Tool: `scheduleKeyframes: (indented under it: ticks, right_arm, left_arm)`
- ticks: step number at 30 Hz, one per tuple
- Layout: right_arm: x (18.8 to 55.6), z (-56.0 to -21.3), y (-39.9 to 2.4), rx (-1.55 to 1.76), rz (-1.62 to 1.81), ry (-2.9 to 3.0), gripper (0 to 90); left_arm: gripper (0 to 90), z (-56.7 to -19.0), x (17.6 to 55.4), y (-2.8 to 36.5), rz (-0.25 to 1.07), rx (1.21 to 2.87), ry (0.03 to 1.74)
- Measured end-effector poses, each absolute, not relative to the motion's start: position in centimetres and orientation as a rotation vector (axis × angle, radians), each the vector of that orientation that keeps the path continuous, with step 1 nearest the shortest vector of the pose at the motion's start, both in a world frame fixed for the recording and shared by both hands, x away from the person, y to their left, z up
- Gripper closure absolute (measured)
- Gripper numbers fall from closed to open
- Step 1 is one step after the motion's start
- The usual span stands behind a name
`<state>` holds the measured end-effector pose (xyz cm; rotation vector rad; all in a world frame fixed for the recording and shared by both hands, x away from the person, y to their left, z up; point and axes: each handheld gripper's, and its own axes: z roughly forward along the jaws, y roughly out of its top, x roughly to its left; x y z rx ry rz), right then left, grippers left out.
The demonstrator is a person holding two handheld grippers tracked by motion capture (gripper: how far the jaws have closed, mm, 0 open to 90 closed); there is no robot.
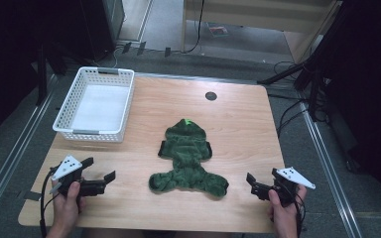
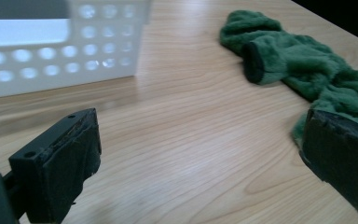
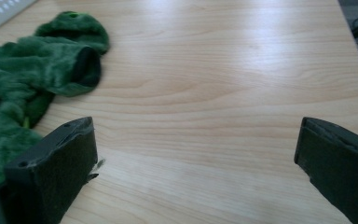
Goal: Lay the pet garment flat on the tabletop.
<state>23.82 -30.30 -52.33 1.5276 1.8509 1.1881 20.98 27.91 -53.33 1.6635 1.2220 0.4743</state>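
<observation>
A green plush garment (image 1: 187,158) with a hood and short sleeves lies flat in the middle of the wooden table (image 1: 238,124). My left gripper (image 1: 99,168) hovers near the table's front left, a hand's width left of the garment, jaws wide apart with nothing between them. In the left gripper view the garment (image 2: 307,60) lies ahead to the right of the open left gripper (image 2: 203,135). My right gripper (image 1: 263,174) is at the front right, also open and holding nothing. In the right gripper view the garment (image 3: 37,60) lies to the left of the open right gripper (image 3: 196,140).
A white perforated basket (image 1: 95,133) stands at the table's back left, and its wall (image 2: 65,60) fills the upper left of the left gripper view. A small black round cap (image 1: 211,96) sits near the table's far edge. Cables (image 1: 292,111) trail on the floor at the right.
</observation>
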Motion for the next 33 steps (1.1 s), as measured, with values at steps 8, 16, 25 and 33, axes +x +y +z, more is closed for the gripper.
scheduleKeyframes:
  ticks: [8,16,25,33]
  right_arm:
    - [23.8,-53.0,-32.0,1.547,1.169,1.832,0.0]
    - [23.6,-53.7,-33.5,1.576,1.15,1.818,0.0]
    - [23.4,-54.2,-34.8,1.605,1.122,1.803,0.0]
    - [23.1,-54.5,-35.3,1.612,1.123,1.802,0.0]
  left_arm:
    - [0.0,-53.6,20.6,31.4,0.504,1.617,1.286]
    - [0.0,-54.1,20.1,34.9,0.563,1.599,1.364]
    - [0.0,-54.5,19.5,38.5,0.603,1.546,1.444]
    - [0.0,-54.6,19.3,40.3,0.623,1.522,1.475]
